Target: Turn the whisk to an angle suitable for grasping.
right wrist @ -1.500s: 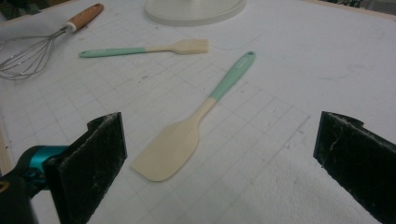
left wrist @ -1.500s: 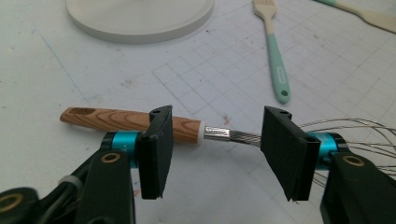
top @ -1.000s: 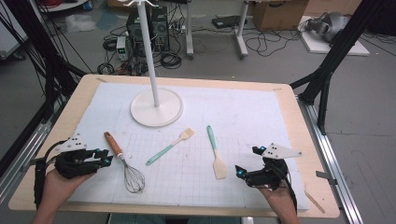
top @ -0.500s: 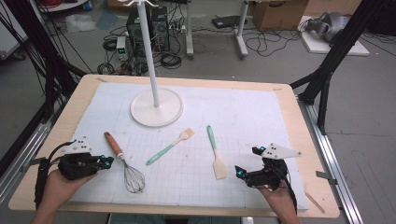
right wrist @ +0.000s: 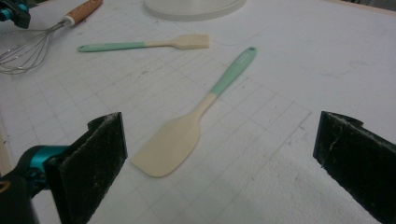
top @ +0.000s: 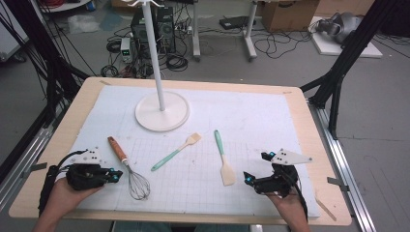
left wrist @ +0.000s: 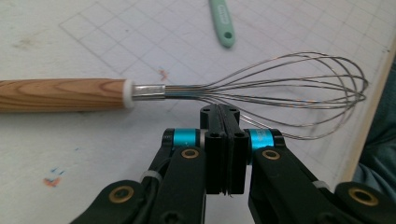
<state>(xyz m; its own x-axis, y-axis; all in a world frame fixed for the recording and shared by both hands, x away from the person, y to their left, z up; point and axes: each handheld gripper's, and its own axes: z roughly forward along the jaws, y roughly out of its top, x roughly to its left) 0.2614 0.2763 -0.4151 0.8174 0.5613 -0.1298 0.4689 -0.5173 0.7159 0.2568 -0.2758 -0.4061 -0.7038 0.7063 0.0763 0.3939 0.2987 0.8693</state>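
High view shows me the white stand at the far middle of the mat; everything else lies on my side of it. The whisk is to the near left of the stand, and my left gripper sits just beside its wires, jaws pressed together and holding nothing. The spatula lies near right of the stand, with my right gripper spread wide just short of its blade. I judge this the approach step: next I should open the left jaws and take the whisk's handle.
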